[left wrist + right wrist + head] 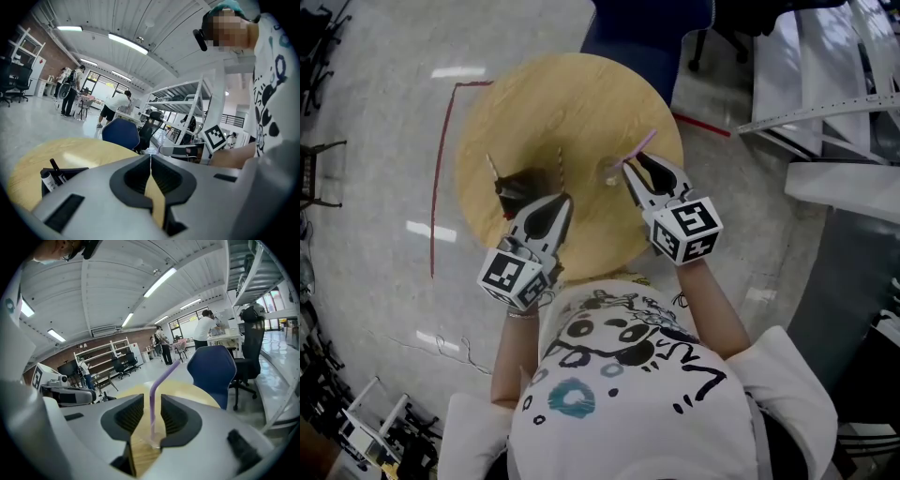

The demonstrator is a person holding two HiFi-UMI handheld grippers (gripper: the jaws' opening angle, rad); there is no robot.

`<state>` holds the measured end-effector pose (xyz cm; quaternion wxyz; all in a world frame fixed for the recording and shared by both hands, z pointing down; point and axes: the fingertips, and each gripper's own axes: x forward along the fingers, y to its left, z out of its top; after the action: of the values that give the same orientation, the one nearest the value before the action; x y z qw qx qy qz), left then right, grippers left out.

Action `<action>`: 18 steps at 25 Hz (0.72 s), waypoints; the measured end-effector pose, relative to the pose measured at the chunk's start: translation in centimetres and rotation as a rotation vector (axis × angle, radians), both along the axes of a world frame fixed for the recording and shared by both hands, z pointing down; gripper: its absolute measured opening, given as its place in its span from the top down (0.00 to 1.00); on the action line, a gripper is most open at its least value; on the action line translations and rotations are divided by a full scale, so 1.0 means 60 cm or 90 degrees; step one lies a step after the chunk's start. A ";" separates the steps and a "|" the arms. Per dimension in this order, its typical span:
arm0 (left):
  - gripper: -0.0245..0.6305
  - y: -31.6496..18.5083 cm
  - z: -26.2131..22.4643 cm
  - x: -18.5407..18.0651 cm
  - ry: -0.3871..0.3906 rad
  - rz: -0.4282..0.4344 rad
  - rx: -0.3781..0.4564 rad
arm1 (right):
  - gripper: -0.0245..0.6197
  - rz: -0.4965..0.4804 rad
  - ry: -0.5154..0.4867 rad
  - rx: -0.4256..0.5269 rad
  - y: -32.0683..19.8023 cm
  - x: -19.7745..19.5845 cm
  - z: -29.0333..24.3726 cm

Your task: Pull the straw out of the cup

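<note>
**Operator:** Where is the straw?

**Spotter:** The purple straw [152, 385] stands in the clear cup [611, 174], on the round wooden tabletop [572, 103]. That's just right of the middle of the head view. Its bent tip leans toward the upper right of that frame.

**Operator:** And my right claw?

**Spotter:** Your right claw [152, 398] has its jaws apart, one on each side of the straw. There's a thin gap on both sides, so nothing is pinched yet. In the right gripper view the cup's rim shows low between the jaws.

**Operator:** What about the left?

**Spotter:** Your left claw [150, 157] has its jaws pressed together with nothing between them. In the head view it sits left of the cup, over the near part of the tabletop. A black holder [514, 186] with pens in it is just beyond its tips, and it also shows at the lower left of the left gripper view. I can't tell whether that claw touches the wood.

**Operator:** Anything behind the tabletop?

**Spotter:** A blue chair [652, 37], at the top of the head view.
</note>
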<state>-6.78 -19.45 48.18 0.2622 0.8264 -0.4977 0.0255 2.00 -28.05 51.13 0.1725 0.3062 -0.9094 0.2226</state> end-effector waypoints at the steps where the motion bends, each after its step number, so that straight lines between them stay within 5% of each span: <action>1: 0.93 -0.003 0.003 0.001 0.003 0.003 -0.003 | 0.81 -0.003 0.003 0.002 -0.002 -0.002 0.003; 18: 0.93 -0.006 0.015 0.007 0.022 0.031 -0.011 | 0.89 -0.016 0.035 0.039 -0.007 -0.019 0.005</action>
<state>-6.38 -19.79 49.10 0.2774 0.8361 -0.4728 0.0223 0.89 -28.49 51.42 0.1905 0.3056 -0.9146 0.1840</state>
